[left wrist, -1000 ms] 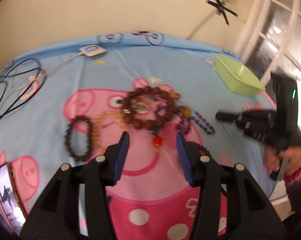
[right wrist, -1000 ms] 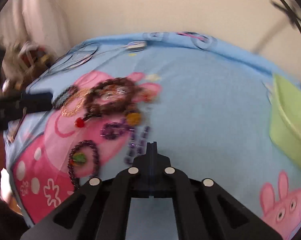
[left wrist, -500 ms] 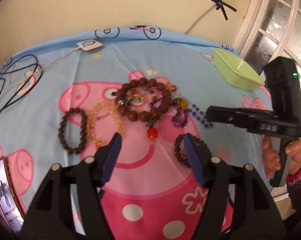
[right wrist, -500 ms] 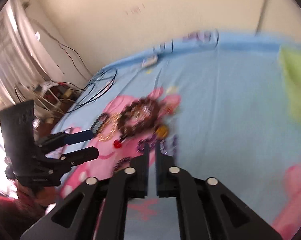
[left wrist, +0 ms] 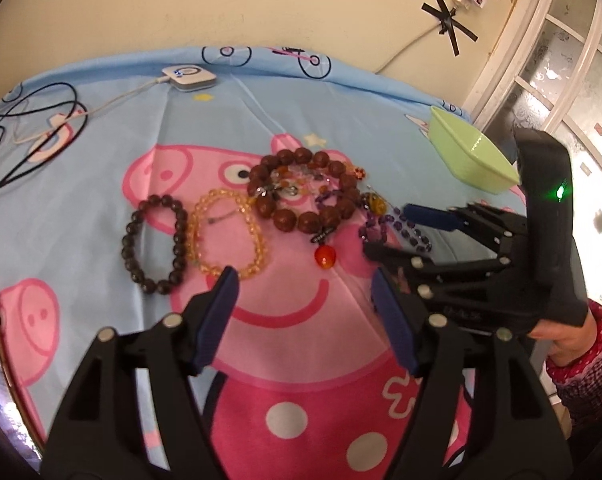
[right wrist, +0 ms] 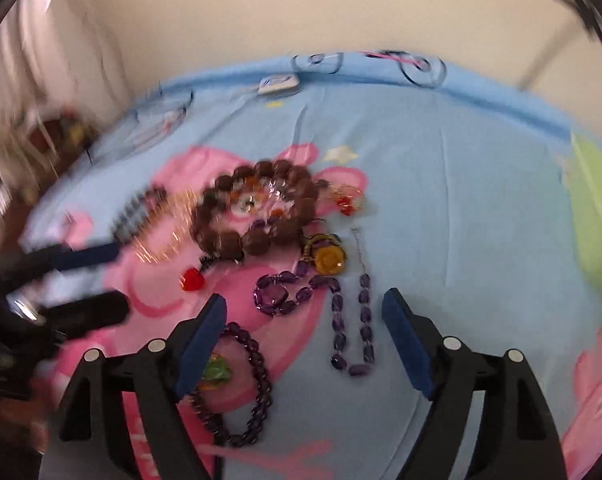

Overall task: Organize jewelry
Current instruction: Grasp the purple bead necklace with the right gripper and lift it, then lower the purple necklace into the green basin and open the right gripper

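The jewelry lies in a loose cluster on the cartoon-printed bedsheet (left wrist: 101,128), near its middle, with the green tray (left wrist: 467,152) well apart at the far right edge.

The biggest piece, the brown bead bracelet (left wrist: 301,192), looks heavy for its kind, with hard round beads on a cord. It probably swings and sags when lifted, so one bead pinched squarely, or the cord between two beads, seems the safest hold. Smaller chains and charms lie tangled inside its ring and may come up with it.

The purple bead necklace (right wrist: 341,320) lies nearest the right gripper (right wrist: 303,330). It is limp and long, with faceted beads that look slippery, and a pinch at the middle of a strand would keep both ends from trailing. To the left lie the amber bracelet (left wrist: 229,232) and the dark bead bracelet (left wrist: 155,244), both light and floppy. The red heart charm (left wrist: 325,257) is small and likely slips from flat pads.

Both grippers tilt down toward the cluster. The left gripper (left wrist: 303,300) hangs over bare sheet just near of the amber bracelet, its jaws opening with nothing between them. The right gripper's jaws are opening too, pads clear of the purple beads below them.
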A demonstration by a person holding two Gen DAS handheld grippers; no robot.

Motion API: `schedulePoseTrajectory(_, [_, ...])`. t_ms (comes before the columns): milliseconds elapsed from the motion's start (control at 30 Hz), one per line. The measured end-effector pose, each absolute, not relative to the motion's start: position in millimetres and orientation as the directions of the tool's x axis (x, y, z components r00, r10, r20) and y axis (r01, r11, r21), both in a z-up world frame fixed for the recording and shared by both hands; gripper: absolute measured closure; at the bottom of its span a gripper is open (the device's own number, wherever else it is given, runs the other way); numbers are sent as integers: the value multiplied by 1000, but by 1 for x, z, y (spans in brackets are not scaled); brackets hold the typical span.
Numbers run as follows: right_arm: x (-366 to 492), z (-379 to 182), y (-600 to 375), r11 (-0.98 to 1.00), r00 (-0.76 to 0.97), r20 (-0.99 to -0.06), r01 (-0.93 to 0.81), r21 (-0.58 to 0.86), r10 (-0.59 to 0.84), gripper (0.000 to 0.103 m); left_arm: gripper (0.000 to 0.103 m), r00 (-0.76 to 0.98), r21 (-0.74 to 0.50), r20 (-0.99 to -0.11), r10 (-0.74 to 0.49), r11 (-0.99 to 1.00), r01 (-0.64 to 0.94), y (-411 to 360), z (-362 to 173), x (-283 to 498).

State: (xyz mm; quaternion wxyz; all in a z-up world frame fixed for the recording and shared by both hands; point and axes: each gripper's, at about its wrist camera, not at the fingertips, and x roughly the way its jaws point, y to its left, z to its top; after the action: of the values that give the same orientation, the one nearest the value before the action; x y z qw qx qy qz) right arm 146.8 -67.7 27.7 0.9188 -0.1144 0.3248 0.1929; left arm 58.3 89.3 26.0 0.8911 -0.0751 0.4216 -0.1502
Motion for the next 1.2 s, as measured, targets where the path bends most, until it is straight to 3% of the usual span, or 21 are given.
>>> schedulePoseTrajectory(33, [145,28,-69,889,706,-639,-452,-77,304,80,37,602,-260,-727,-330,944,204,90,27,57])
schedulePoseTrajectory(67, [146,31,-76,891,697,-646,-451,-58,310,103,37,608,-261,-722,-331,944,203,92,28,56])
schedulePoseTrajectory(300, [137,33,-136,894,617,-679,-427,136,398,103,37,620,-240,-714,-326,945,221,83,37,55])
schedulePoseTrajectory(433, [128,59,-171,860,613,-607,-417,294,505,103,35,618,-183,-708,-342,934,307,50,45,56])
schedulePoseTrajectory(500, [125,79,-182,840,626,-560,-428,335,542,103,26,619,-143,-697,-362,916,375,28,49,56])
schedulePoseTrajectory(533, [123,87,-186,832,631,-543,-435,345,555,103,21,623,-123,-689,-370,907,403,18,52,56])
schedulePoseTrajectory(667, [120,117,-195,814,646,-494,-464,351,582,103,21,619,-54,-664,-419,853,519,-24,60,61])
schedulePoseTrajectory(867, [105,152,-207,801,671,-438,-497,333,599,103,21,659,1,-654,-371,871,491,-53,61,112])
schedulePoseTrajectory(900, [102,158,-209,800,677,-426,-503,326,600,103,25,651,-6,-660,-374,870,494,-56,59,118])
schedulePoseTrajectory(933, [100,164,-211,800,683,-416,-507,321,601,103,49,622,-22,-680,-389,858,513,-62,55,128])
schedulePoseTrajectory(967, [99,167,-212,800,688,-409,-510,317,600,103,82,591,-40,-699,-403,847,530,-66,53,136])
schedulePoseTrajectory(1000, [97,173,-215,804,697,-399,-511,305,595,103,95,560,-67,-715,-418,839,540,-69,53,143])
schedulePoseTrajectory(1200, [92,199,-239,824,749,-346,-492,280,565,103,98,523,-186,-660,-539,792,582,-77,104,162])
